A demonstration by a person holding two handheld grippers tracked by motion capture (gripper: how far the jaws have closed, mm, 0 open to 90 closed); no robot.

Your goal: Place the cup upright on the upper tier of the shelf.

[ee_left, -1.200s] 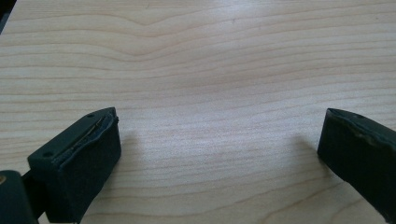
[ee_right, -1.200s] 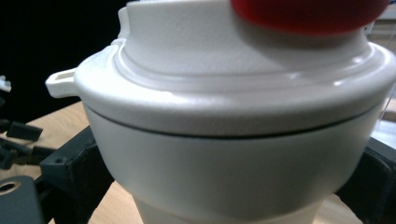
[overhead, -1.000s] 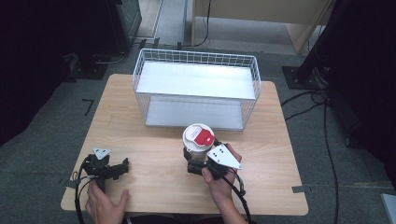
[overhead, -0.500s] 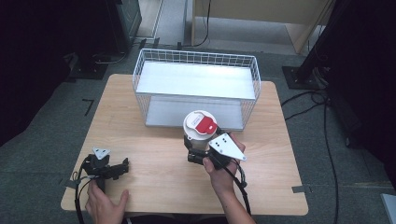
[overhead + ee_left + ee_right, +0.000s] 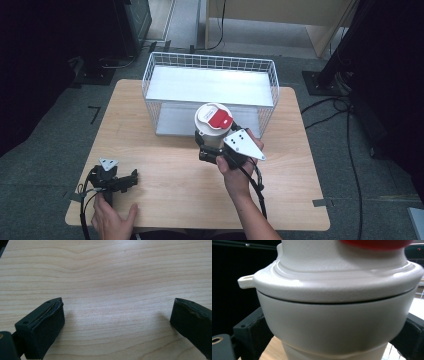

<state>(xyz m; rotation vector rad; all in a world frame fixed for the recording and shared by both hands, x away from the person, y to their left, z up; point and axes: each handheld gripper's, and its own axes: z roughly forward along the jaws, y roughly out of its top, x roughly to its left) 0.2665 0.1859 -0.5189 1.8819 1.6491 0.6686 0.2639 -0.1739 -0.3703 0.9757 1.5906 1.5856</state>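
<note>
A white lidded cup (image 5: 213, 125) with a red tab on its lid is held up above the wooden table (image 5: 165, 195), just in front of the wire basket (image 5: 210, 92). My right gripper (image 5: 212, 147) is shut on the cup's body; in the right gripper view the cup (image 5: 337, 315) sits between both black jaws. My left gripper (image 5: 131, 179) lies on the table at the front left, and its jaws stand wide apart (image 5: 115, 320) over bare wood with nothing between them.
The white wire basket stands at the back middle of the table, with a pale flat bottom and nothing inside. Dark stands and cables (image 5: 350, 125) lie on the floor around the table. A hand (image 5: 112, 220) rests at the table's front left edge.
The right gripper has lifted the cup and carried it forward toward the basket. The left gripper has stayed where it was.
</note>
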